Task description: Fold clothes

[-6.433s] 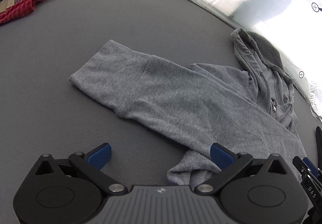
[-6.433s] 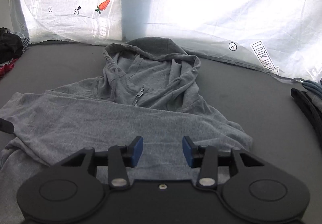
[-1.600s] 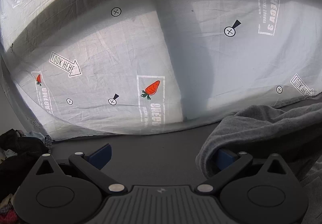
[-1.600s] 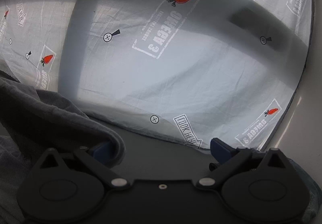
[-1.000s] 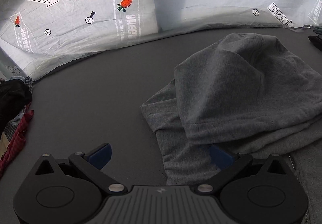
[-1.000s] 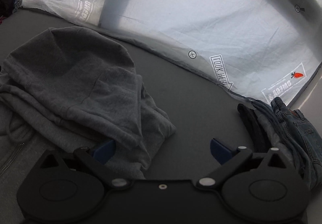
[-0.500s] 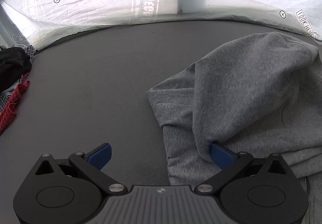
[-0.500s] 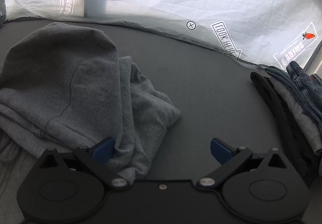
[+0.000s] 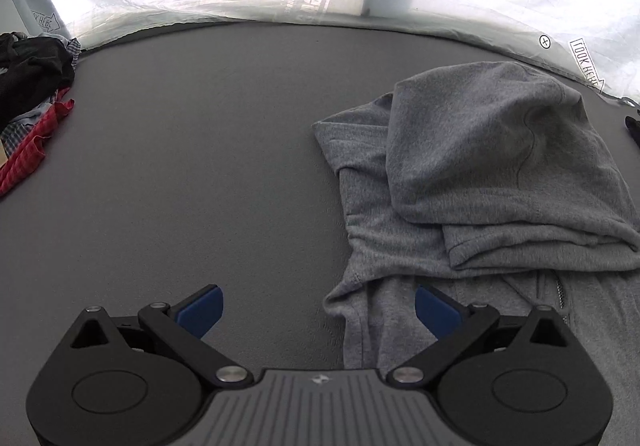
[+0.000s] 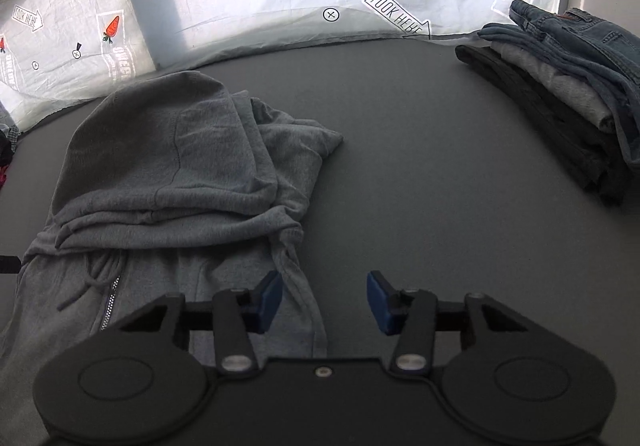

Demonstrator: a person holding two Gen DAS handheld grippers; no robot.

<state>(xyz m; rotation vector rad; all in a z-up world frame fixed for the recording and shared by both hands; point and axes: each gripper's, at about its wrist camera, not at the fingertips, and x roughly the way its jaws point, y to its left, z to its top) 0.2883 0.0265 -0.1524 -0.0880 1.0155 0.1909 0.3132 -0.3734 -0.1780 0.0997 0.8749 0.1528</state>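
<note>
The grey hoodie (image 9: 472, 165) lies on the bench (image 9: 200, 165). The left gripper (image 9: 318, 310) stands wide, holding nothing; the right gripper (image 10: 325, 304), half open, is closing over the hoodie's edge.

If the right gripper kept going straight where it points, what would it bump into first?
Probably the bare grey table, just beside the grey hoodie. The right gripper, jaws closing on nothing, aims past the hoodie's edge, though depth is unclear.

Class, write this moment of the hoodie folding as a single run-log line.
hoodie: hood folded onto body | left claw: open, hem edge between jaws | right claw: closing, side edge between jaws | folded stack: untouched
</note>
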